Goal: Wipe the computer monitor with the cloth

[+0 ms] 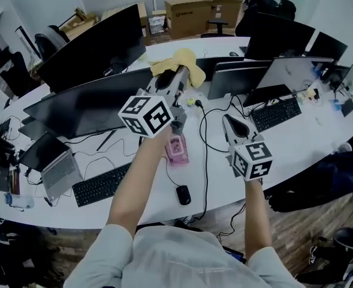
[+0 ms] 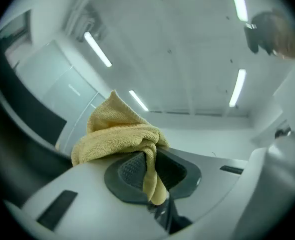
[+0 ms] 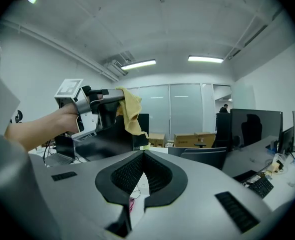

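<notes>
Nearest to me was the marker cube on my left tool [image 1: 179, 75], raised at arm's length over the desk [image 1: 296, 143]. Its jaws were clenched on the yellow cloth [image 2: 118, 132]: one fold ran down between the pads, and the bulk was bunched over the tips. My right tool [image 3: 143, 170] hung lower and to the side, jaws drawn together on nothing, with only the desk showing past them.

The cloth was in the air by the upper right corner of the wide dark monitor [image 1: 86, 110], apparently not yet touching the glass. That monitor's long axis ran left to right along the desk, and its screen faced me, leaning back a little.

I judged the wipe was about to begin. To do it well I would have to turn the tool so the bunched terry, not the hard tips, met the screen. Then I would press lightly and sweep in long passes along the width, working from the top edge down, without pushing the panel back on its stand
</notes>
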Motion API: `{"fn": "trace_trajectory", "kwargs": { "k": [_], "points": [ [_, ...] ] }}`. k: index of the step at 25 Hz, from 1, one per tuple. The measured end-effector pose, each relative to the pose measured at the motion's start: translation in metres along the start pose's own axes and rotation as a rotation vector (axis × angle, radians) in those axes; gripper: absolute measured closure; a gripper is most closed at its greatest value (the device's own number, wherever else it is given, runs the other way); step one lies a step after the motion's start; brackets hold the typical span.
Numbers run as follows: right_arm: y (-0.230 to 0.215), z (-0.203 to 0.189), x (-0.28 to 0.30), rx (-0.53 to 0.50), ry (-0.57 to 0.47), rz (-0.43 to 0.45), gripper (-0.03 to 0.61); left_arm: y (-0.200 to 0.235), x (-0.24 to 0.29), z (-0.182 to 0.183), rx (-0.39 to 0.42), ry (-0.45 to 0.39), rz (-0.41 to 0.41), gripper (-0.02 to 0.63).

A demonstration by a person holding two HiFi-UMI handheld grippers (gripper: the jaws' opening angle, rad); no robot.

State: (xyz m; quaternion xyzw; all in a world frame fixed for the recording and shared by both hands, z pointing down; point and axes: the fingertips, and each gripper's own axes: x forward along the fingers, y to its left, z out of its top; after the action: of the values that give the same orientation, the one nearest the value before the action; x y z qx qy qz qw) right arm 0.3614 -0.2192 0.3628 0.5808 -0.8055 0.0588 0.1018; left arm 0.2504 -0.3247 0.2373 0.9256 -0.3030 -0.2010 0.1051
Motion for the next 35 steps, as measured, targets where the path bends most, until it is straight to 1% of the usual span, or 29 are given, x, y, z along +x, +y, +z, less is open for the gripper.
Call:
{"fn": "trace_trajectory", "kwargs": {
  "k": [3, 5, 6, 7, 8, 10, 11, 13, 16, 19, 21, 26, 31, 35],
  "points": [
    [0.015, 0.003, 0.006, -0.005, -0.006, 0.023, 0.551, 0.004, 0.005, 0.002, 0.356, 0.161, 0.047, 0.563],
    [0.024, 0.005, 0.010, -0.008, -0.009, 0.031, 0.551, 0.010, 0.009, -0.002, 0.549, 0.262, 0.074, 0.563],
    [0.028, 0.005, 0.011, -0.010, -0.010, 0.034, 0.551, 0.014, 0.010, -0.004, 0.626, 0.303, 0.089, 0.563],
    [0.032, 0.006, 0.012, -0.012, -0.010, 0.036, 0.551, 0.019, 0.010, -0.009, 0.685, 0.342, 0.103, 0.563],
    [0.034, 0.006, 0.013, -0.014, -0.009, 0.036, 0.551, 0.025, 0.011, -0.016, 0.721, 0.382, 0.112, 0.563],
    [0.038, 0.006, 0.015, -0.013, -0.008, 0.036, 0.551, 0.034, 0.011, -0.030, 0.739, 0.454, 0.112, 0.563],
    [0.040, 0.007, 0.015, -0.014, -0.007, 0.037, 0.551, 0.037, 0.011, -0.034, 0.739, 0.476, 0.110, 0.563],
    [0.045, 0.011, 0.018, -0.026, -0.006, 0.037, 0.551, 0.041, 0.008, -0.036, 0.744, 0.493, 0.108, 0.563],
    [0.055, 0.018, 0.025, -0.052, -0.011, 0.028, 0.551, 0.047, 0.000, -0.033, 0.716, 0.489, 0.094, 0.563],
    [0.071, 0.025, 0.035, -0.061, -0.015, 0.030, 0.551, 0.058, -0.014, -0.023, 0.643, 0.477, 0.087, 0.563],
    [0.085, 0.030, 0.045, -0.083, -0.014, 0.043, 0.551, 0.068, -0.024, -0.011, 0.613, 0.465, 0.087, 0.563],
    [0.126, 0.042, 0.069, -0.110, -0.023, 0.080, 0.551, 0.092, -0.057, 0.015, 0.576, 0.467, 0.086, 0.563],
    [0.166, 0.054, 0.091, -0.134, -0.033, 0.113, 0.551, 0.126, -0.091, 0.037, 0.589, 0.454, 0.114, 0.563],
    [0.200, 0.063, 0.108, -0.160, -0.043, 0.145, 0.551, 0.151, -0.124, 0.057, 0.538, 0.440, 0.134, 0.563]
  ]
}}
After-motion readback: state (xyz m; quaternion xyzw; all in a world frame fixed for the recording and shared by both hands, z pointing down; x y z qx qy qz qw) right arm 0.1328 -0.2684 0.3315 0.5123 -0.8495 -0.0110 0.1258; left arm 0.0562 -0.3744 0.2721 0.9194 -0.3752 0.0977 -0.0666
